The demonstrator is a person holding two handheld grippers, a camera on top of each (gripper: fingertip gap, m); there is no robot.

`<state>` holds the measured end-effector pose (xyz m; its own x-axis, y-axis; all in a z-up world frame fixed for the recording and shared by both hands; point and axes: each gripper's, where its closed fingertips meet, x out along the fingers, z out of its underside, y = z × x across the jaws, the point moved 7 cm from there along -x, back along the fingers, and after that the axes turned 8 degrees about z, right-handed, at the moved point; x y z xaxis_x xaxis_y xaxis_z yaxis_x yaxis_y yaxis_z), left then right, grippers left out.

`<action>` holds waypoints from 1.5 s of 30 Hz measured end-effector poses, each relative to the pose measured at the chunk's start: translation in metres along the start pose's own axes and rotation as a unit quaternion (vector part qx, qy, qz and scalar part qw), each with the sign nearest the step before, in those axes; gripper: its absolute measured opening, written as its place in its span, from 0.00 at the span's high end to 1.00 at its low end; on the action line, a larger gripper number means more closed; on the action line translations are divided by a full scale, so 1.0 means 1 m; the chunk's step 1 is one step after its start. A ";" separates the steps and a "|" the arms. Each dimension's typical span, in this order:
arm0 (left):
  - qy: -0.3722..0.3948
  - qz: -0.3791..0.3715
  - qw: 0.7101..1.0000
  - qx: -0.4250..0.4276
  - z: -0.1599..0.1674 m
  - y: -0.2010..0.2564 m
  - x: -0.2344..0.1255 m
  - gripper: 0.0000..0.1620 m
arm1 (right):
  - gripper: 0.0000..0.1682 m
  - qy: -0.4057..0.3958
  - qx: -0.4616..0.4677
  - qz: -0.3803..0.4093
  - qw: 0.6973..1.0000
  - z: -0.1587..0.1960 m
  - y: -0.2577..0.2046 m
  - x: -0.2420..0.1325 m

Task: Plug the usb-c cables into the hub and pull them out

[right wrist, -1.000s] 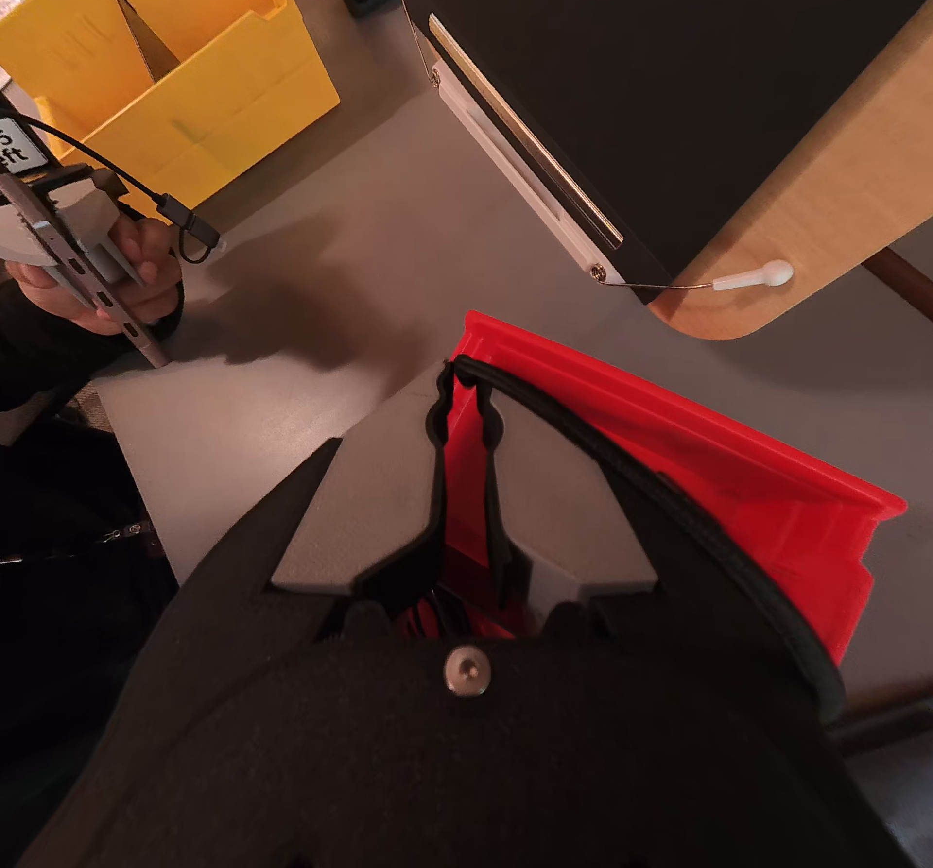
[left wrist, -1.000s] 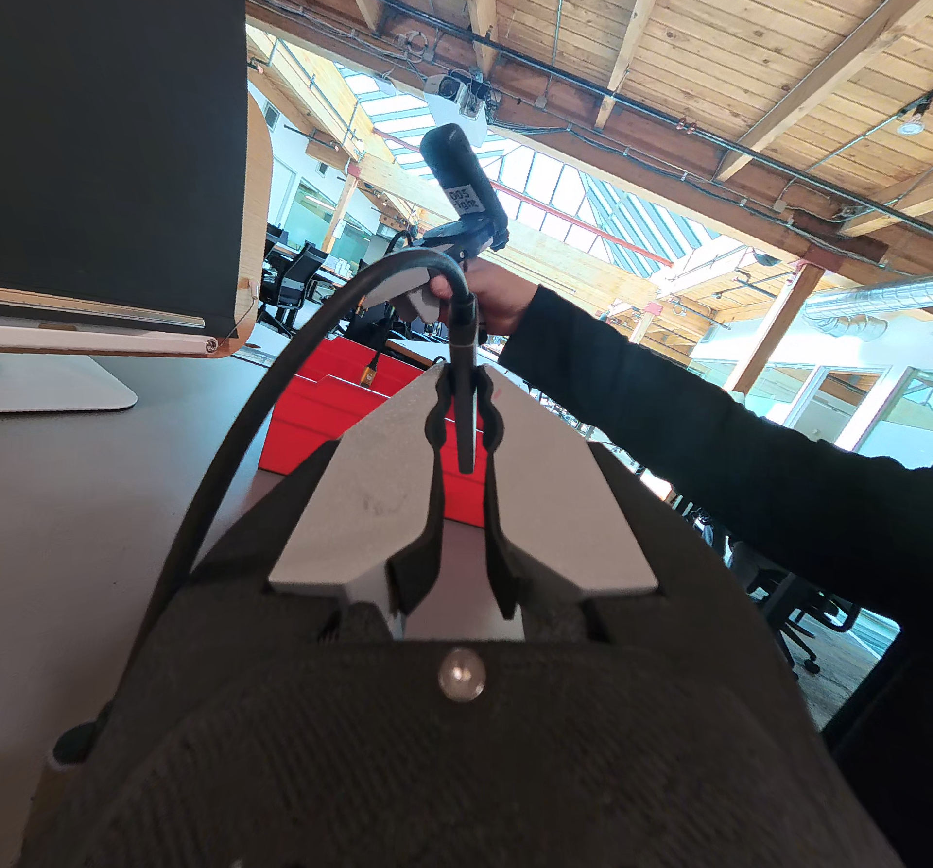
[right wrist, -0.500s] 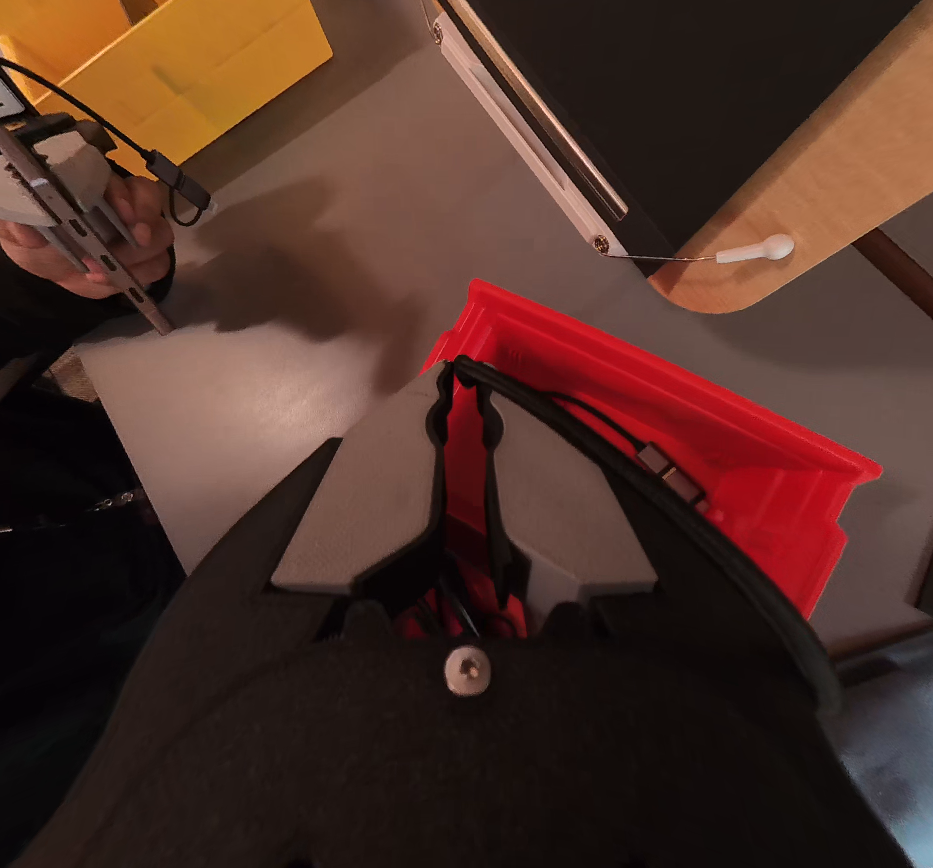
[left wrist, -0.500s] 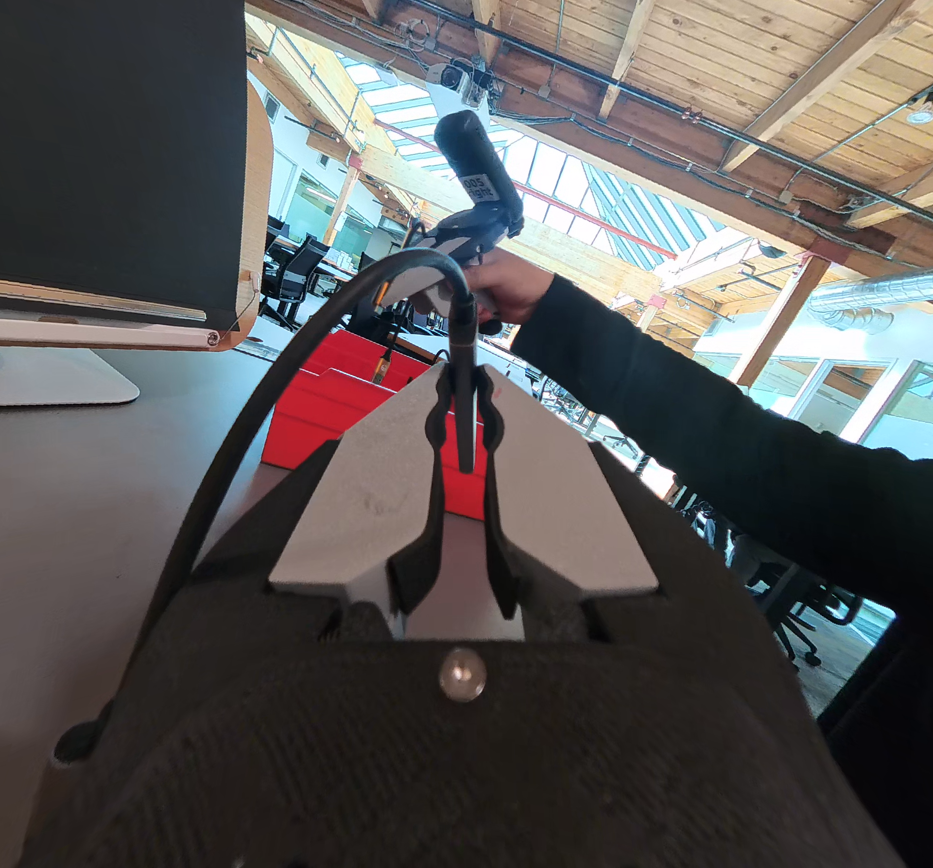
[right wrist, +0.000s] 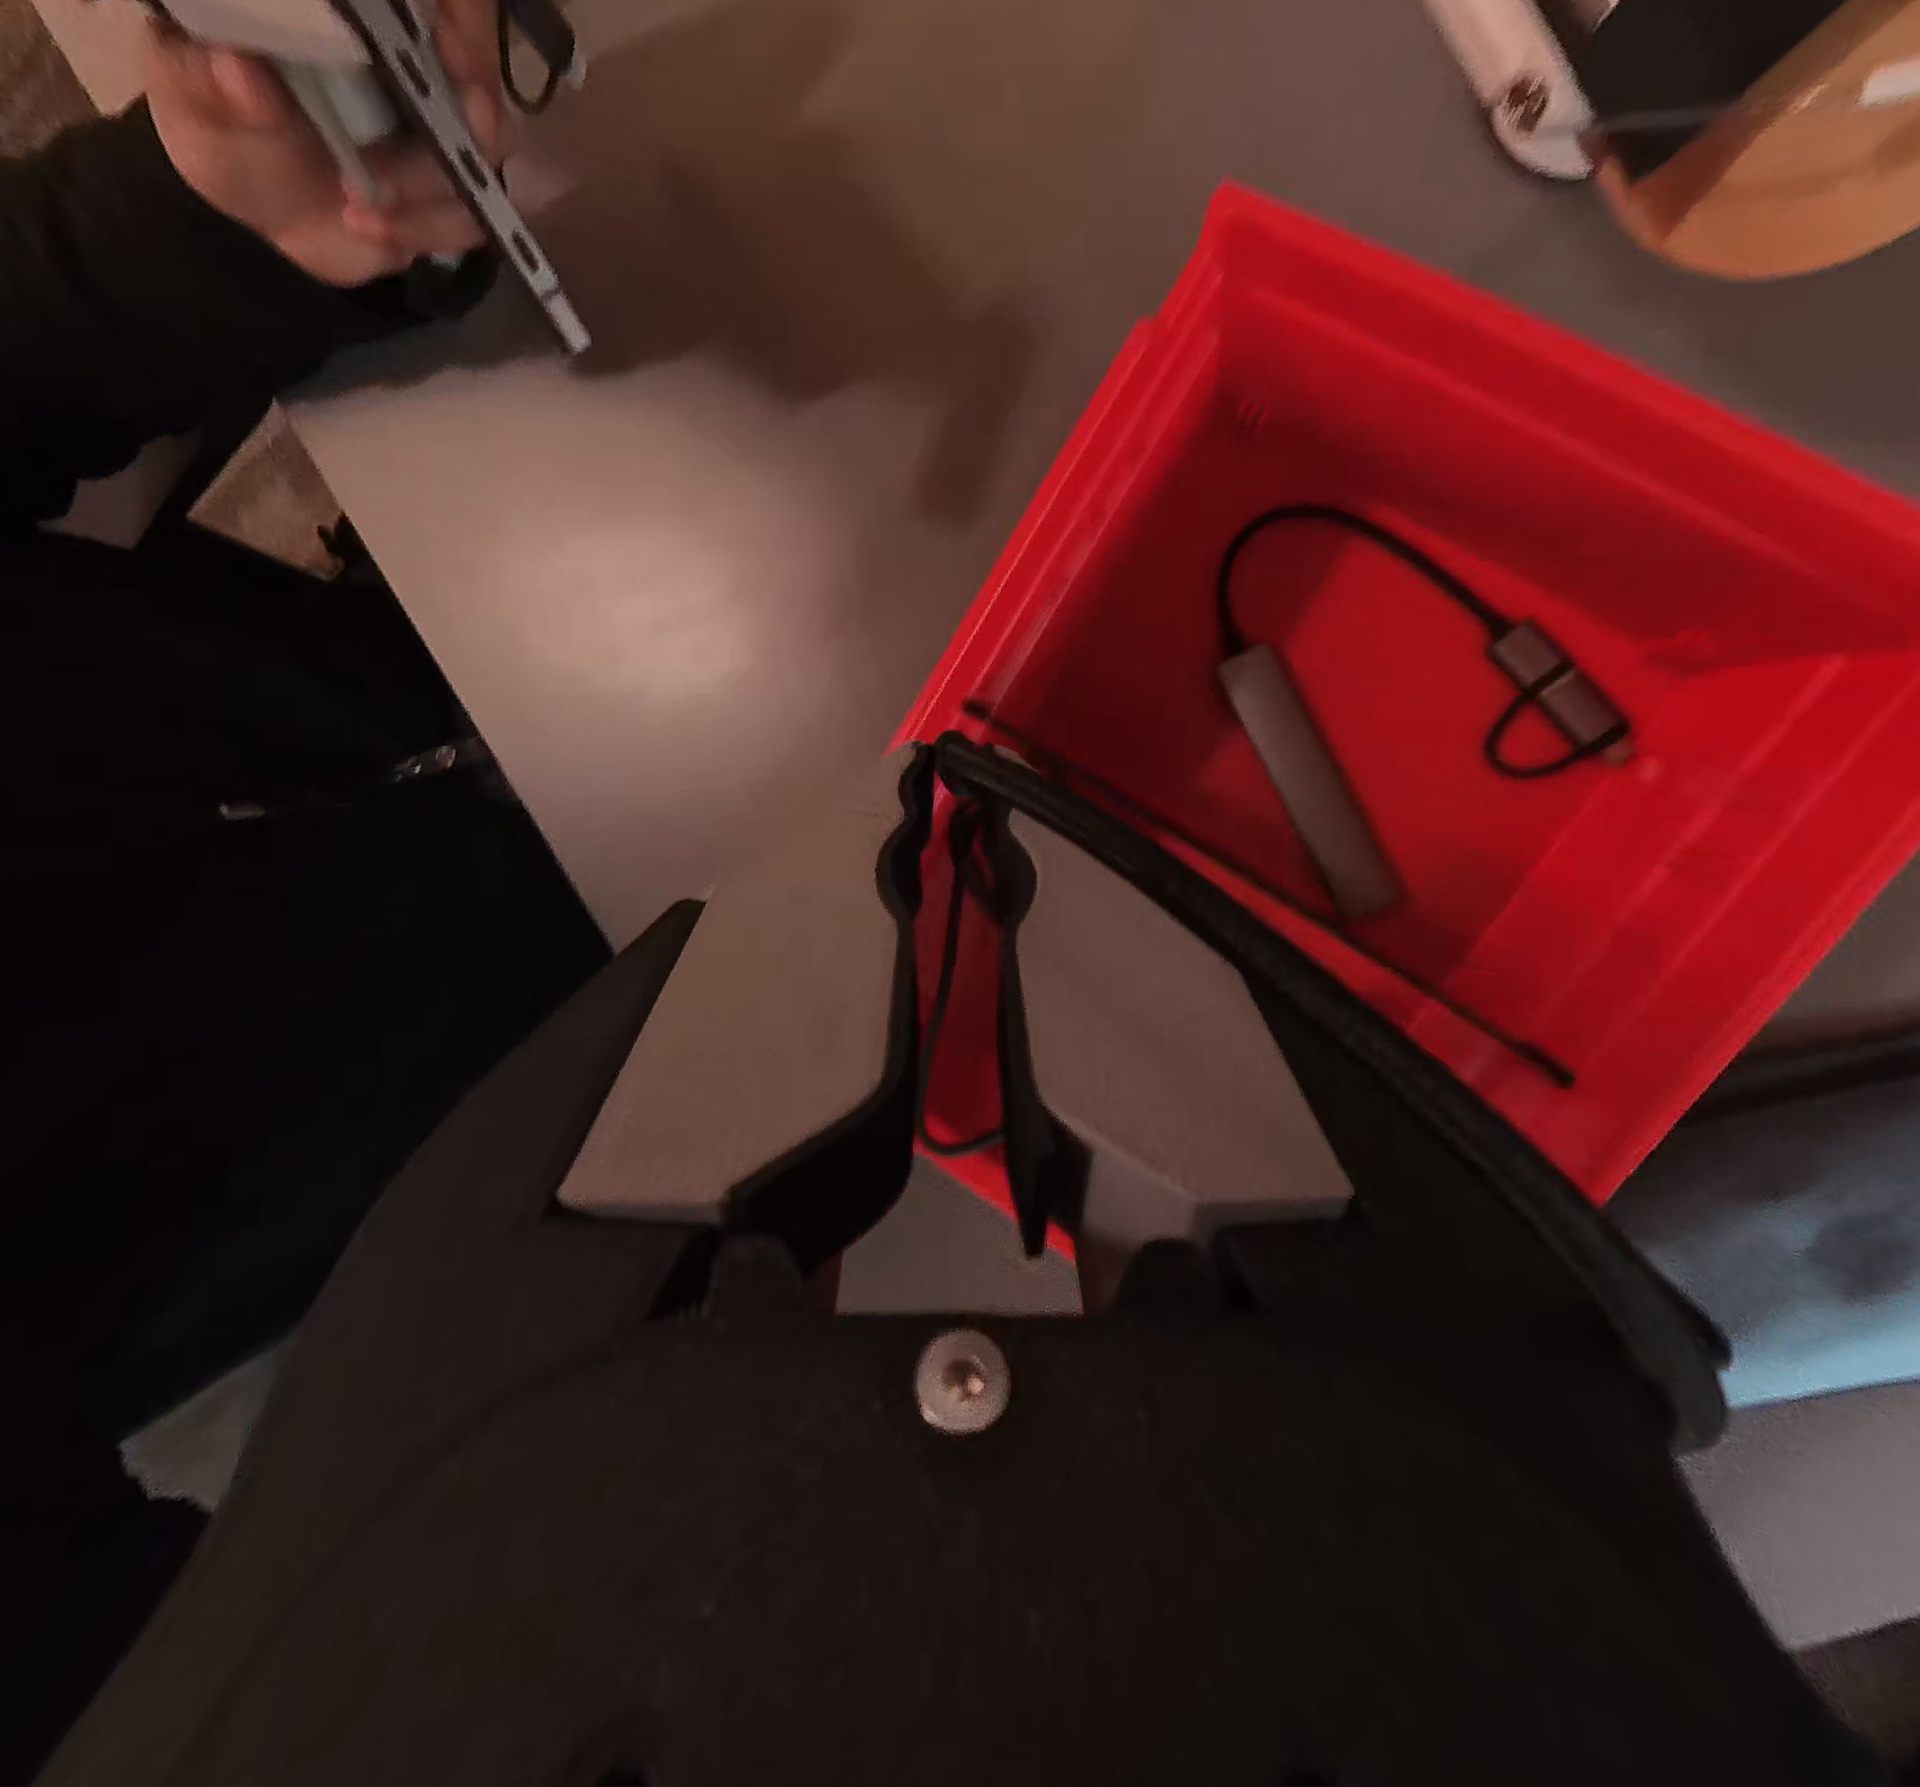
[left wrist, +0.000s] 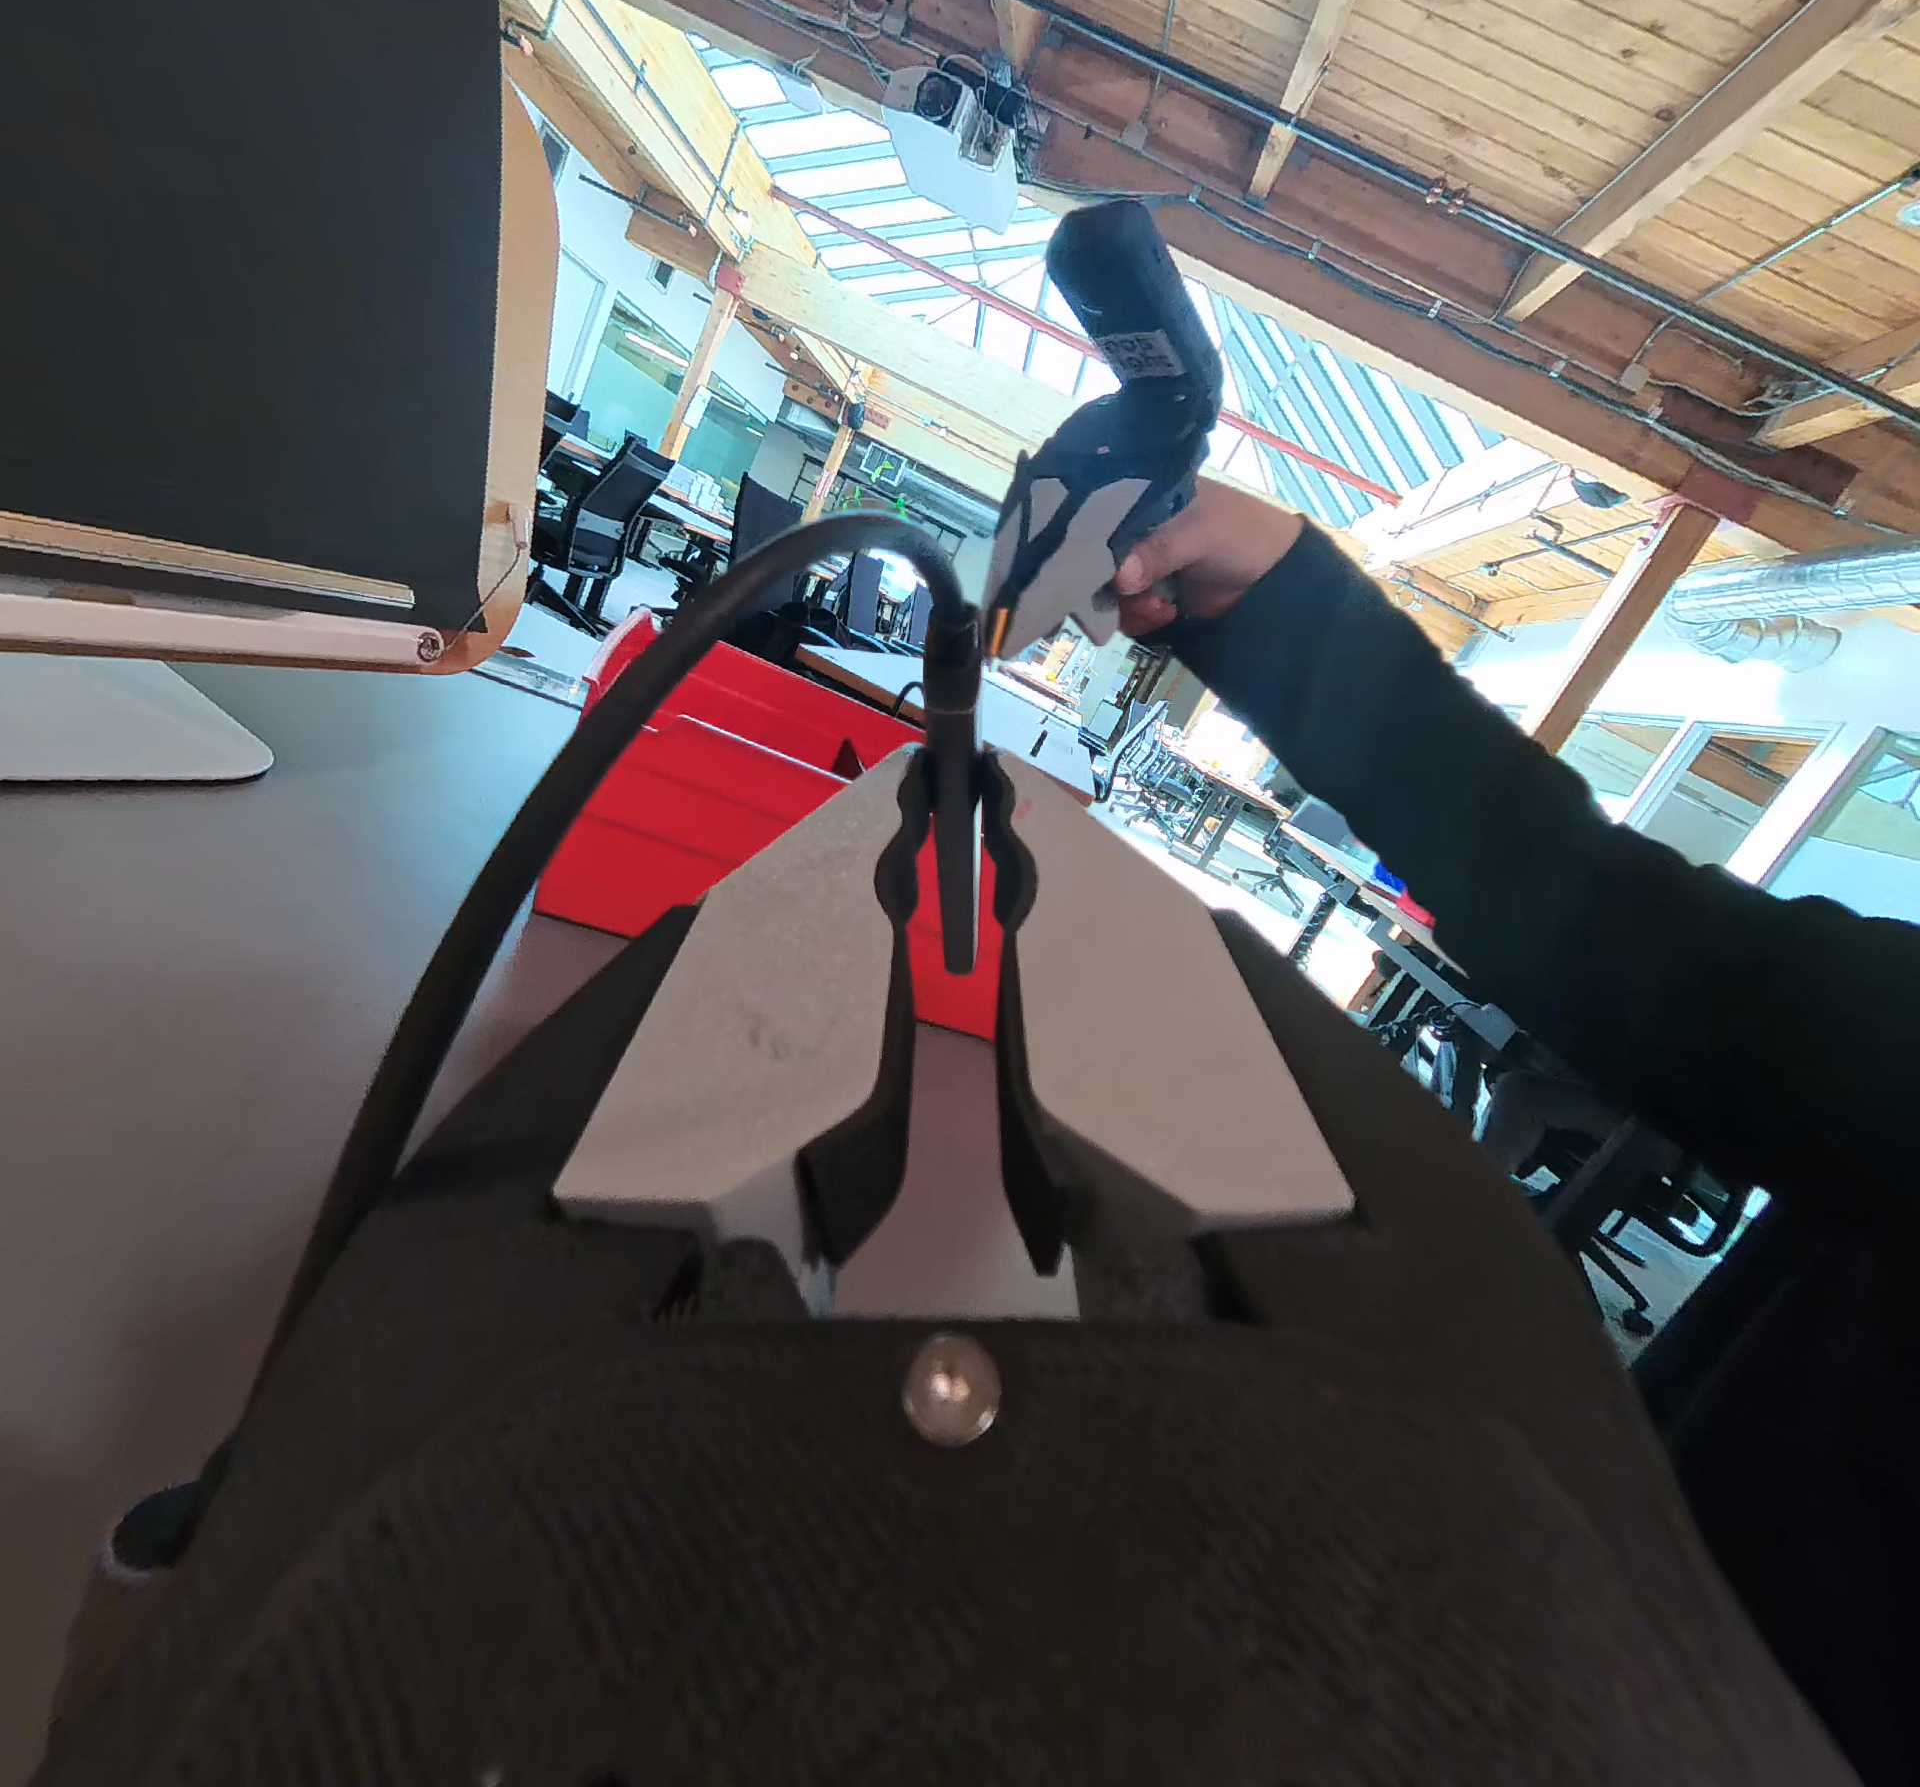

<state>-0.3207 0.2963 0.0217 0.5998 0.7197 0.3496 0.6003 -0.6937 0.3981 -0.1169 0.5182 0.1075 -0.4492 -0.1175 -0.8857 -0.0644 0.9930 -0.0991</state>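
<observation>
Two grippers, each with its own job here. The left gripper [left wrist: 956,802] is clamped on the hub [left wrist: 956,906], which stands on edge between the fingers. That's a guess at the reason, but on edge the port side faces out, and in the right wrist view the slots on the hub [right wrist: 457,127] do show along its narrow side. It's being held up off the table [right wrist: 644,594], well to the left of the red bin [right wrist: 1351,303].

The right gripper [right wrist: 961,802] sits just above the near-left corner of that bin. Its fingers are pinched nearly together on a black usb-c cable [right wrist: 1195,916], and the rest of the cable trails back over the right finger. I think it's gripped close to the plug so the end stays stiff for lining up. Blur makes the plug itself hard to see.

In the left wrist view the right gripper [left wrist: 992,631] is up above the bin with something orange at its tip, just beside the top end of the hub. I can't tell if they're touching.

A second hub [right wrist: 1309,792] lies flat inside the bin, well apart from both claws.
</observation>
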 end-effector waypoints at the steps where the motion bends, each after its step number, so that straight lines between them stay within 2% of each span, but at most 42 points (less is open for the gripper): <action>1: -0.002 0.000 1.000 0.003 0.000 0.000 0.000 0.96 | 0.97 -0.012 0.001 -0.001 1.000 0.006 -0.002 -0.001; 8: -0.005 -0.005 1.000 0.012 0.000 0.001 0.000 0.96 | 0.97 -0.104 0.030 -0.019 0.994 0.044 -0.013 0.001; 14: -0.008 -0.008 1.000 0.012 0.002 0.000 0.000 0.96 | 0.88 -0.284 0.082 -0.002 0.955 0.091 -0.003 0.025; 20: -0.007 -0.002 1.000 0.014 0.001 0.003 0.001 0.96 | 0.86 -0.288 0.108 0.029 0.951 0.092 0.008 0.012; 23: -0.012 0.000 1.000 0.022 0.000 0.005 0.002 0.96 | 0.87 -0.259 0.108 0.055 0.958 0.081 0.008 -0.002; 26: -0.031 0.003 0.999 0.040 0.004 0.008 0.005 0.96 | 0.90 -0.176 0.081 0.054 0.980 0.053 -0.008 -0.013; 29: -0.045 0.011 0.998 0.052 0.007 0.012 0.009 0.96 | 0.88 -0.049 -0.003 0.020 0.999 0.010 -0.050 -0.011; 31: -0.050 0.025 0.997 0.050 0.008 0.015 0.011 0.96 | 0.89 0.029 -0.064 -0.016 0.997 -0.016 -0.085 -0.002; 33: -0.050 0.041 0.997 0.046 0.008 0.018 0.013 0.96 | 0.88 0.072 -0.103 -0.037 0.991 -0.031 -0.115 0.017; 36: -0.039 0.079 0.996 0.027 0.007 0.024 0.013 0.96 | 0.84 0.095 -0.147 -0.024 0.984 -0.039 -0.139 0.057; 41: -0.043 0.114 0.992 0.008 0.010 0.030 0.017 0.96 | 0.82 0.118 -0.151 -0.026 0.981 -0.049 -0.151 0.099; 42: -0.043 0.118 0.992 0.007 0.010 0.031 0.017 0.96 | 0.85 0.118 -0.152 -0.048 0.980 -0.049 -0.153 0.103; 43: -0.043 0.113 0.993 0.009 0.011 0.031 0.018 0.96 | 0.95 0.118 -0.154 -0.075 0.978 -0.049 -0.157 0.104; 45: -0.047 0.104 0.993 0.013 0.010 0.030 0.018 0.95 | 0.96 0.116 -0.152 -0.074 0.979 -0.048 -0.153 0.103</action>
<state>-0.2869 0.2879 0.0315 0.7588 0.5554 0.3403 0.4706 -0.8287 0.3031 -0.1962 0.3534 0.0538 -0.6037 -0.2941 -0.7410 -0.3898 0.9197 -0.0475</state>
